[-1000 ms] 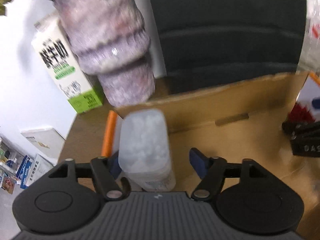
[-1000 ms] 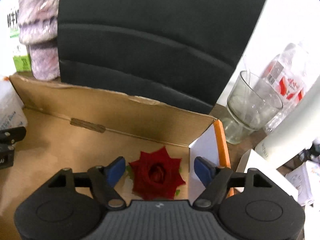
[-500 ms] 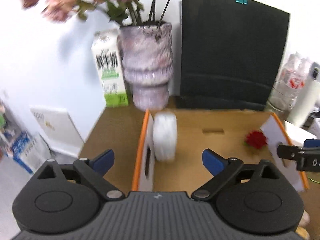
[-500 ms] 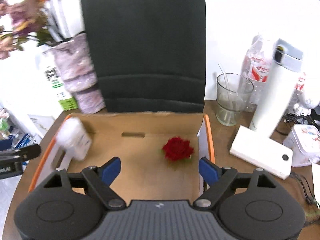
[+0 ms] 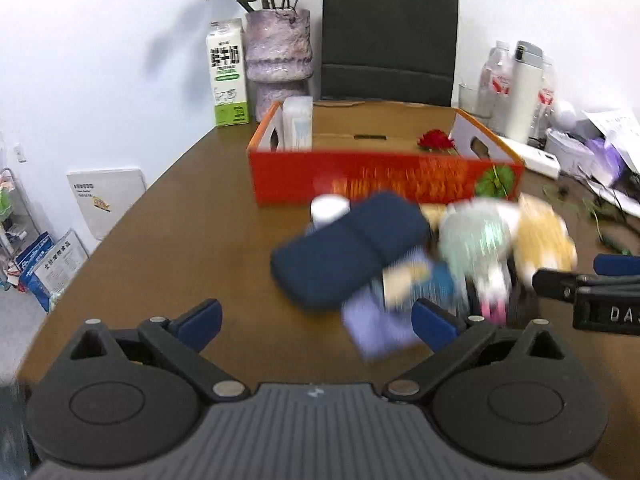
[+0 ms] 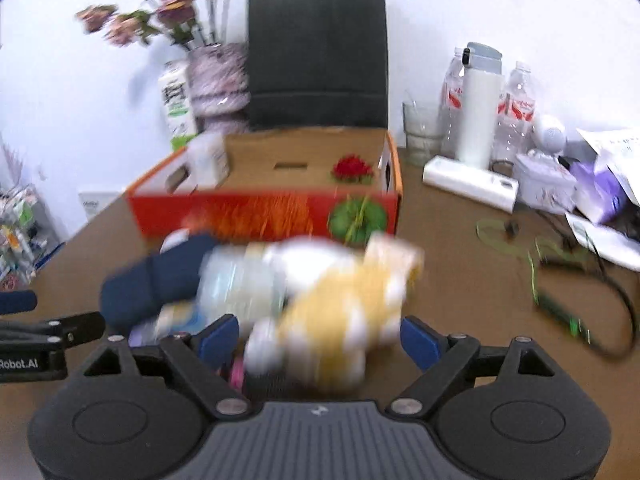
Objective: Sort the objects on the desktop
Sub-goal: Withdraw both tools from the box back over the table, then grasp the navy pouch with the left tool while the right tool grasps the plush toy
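Observation:
An orange cardboard box point(image 5: 384, 180) stands on the brown table, holding a white pack point(image 5: 298, 126) at its left end and a red rose point(image 5: 435, 140) at its right. In front of it lies a blurred pile: a navy case point(image 5: 348, 256), a pale bottle point(image 6: 248, 280), a yellow and white plush toy point(image 6: 332, 320) and a purple item point(image 5: 376, 320). My left gripper point(image 5: 316, 320) hangs over bare table beside the pile, jaws opening with nothing between them. My right gripper point(image 6: 320, 338) is opening too, and the plush toy lies between its fingers without being pressed.
Behind the box stand a milk carton point(image 5: 226, 76), a vase of flowers point(image 5: 278, 60) and a black paper bag point(image 5: 390, 36). To the right are a glass point(image 6: 422, 136), water bottles, a white flask point(image 6: 478, 116), a white power strip point(image 6: 468, 184), papers and cables point(image 6: 568, 272).
Both grippers have pulled back out of the box, leaving the white pack and the rose inside. Their jaws stand wider, and the pile in front of the box has come into view.

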`<state>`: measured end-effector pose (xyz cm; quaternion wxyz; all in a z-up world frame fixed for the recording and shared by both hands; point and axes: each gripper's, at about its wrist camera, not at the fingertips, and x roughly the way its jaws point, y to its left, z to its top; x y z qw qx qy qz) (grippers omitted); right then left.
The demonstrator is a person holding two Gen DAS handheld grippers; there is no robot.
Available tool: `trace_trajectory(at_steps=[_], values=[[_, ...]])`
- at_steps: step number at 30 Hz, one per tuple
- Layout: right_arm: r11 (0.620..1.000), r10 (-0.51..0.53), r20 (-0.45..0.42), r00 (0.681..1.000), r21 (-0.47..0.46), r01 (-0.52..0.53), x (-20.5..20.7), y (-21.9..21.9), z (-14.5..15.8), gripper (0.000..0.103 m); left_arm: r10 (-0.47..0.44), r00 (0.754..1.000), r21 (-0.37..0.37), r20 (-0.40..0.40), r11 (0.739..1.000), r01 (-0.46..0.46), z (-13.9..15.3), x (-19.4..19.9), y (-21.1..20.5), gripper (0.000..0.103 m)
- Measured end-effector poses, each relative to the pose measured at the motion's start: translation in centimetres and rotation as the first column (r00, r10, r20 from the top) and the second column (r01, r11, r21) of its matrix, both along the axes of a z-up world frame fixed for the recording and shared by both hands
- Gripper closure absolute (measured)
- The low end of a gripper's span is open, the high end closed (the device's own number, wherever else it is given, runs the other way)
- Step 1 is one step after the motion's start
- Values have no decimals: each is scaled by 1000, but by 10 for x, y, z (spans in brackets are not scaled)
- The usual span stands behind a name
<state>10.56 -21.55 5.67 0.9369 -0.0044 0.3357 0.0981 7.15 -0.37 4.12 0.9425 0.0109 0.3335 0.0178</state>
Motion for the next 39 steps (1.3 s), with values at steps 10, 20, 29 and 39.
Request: trace_trajectory(at_steps=[10, 20, 29, 39], values=[[999, 39, 29, 999, -33, -38, -98, 6, -37, 15, -7, 1000, 4, 12, 1000, 7, -38, -74, -3, 0], [997, 56, 19, 998, -58, -55, -98, 13, -40, 9, 1, 1000, -12, 10, 1000, -1, -47, -70, -1, 0], [999, 32, -6, 999, -32, -33, -94, 8, -42, 7, -4, 1000, -14, 12, 1000, 4, -47, -70, 0, 0], [999, 25, -18, 1000, -47, -26, -92, 10, -43, 2, -8, 1000, -13, 13, 1000, 8, -46, -71, -2, 0]])
